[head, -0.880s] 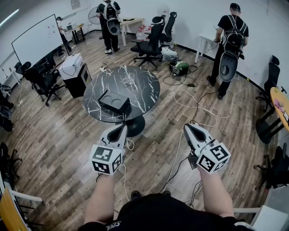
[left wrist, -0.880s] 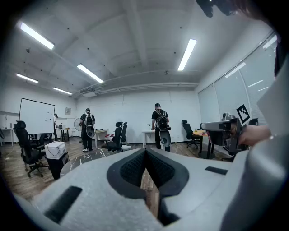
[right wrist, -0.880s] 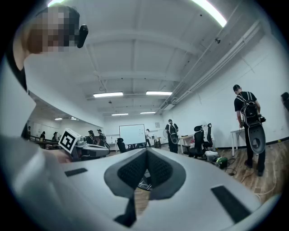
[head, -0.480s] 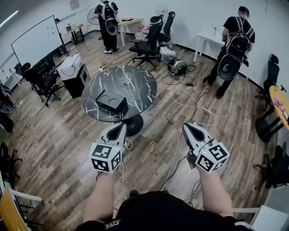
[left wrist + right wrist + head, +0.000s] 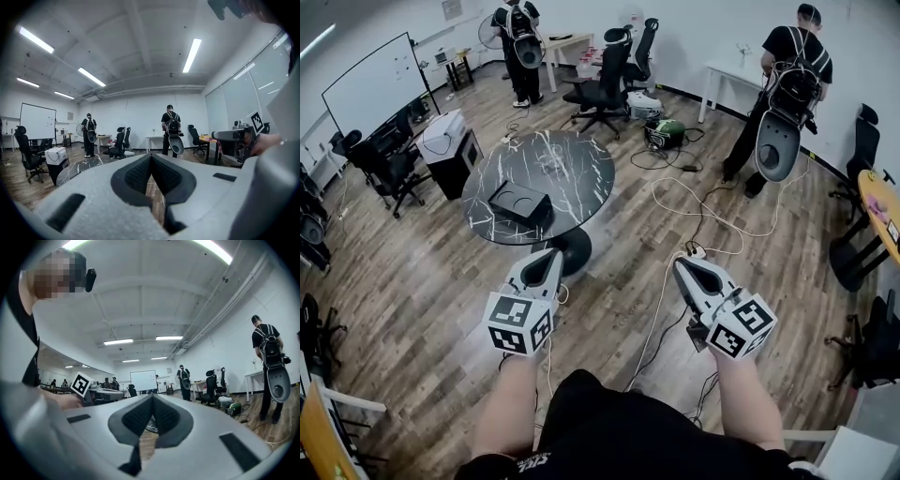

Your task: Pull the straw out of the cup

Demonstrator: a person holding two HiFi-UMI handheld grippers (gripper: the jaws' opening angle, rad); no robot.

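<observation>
The left tool (image 5: 550, 258) has its jaws fully together, the dark pads meeting at the tips with nothing gripped. The right tool (image 5: 685, 269) is likewise closed tight and empty. Each carries its marker cube at the rear. They are held level, side by side and well apart.

Both point toward a round black marble tabletop (image 5: 586, 183), which stands on a dark pedestal. The left tool sits just on the near side of the tabletop, by the pedestal's foot. The right tool is off to the tabletop's near right, above the wooden floor (image 5: 412, 281).

On the tabletop's near left part lies a black tray (image 5: 517, 202) with two round recesses. The cup and straw are too small to pick out in any view, so I cannot tell where on the tabletop they are; neither is in a tool.

White cables (image 5: 712, 220) loop over the floor to the right of the tabletop. To its left stands a white machine (image 5: 441, 134) on a dark cabinet. A whiteboard (image 5: 373, 82) stands further left. Beyond the tabletop are black office chairs (image 5: 605, 80) and a person (image 5: 517, 37) wearing a backpack. Far right of it, another person (image 5: 787, 89) stands by a white desk (image 5: 724, 75).
</observation>
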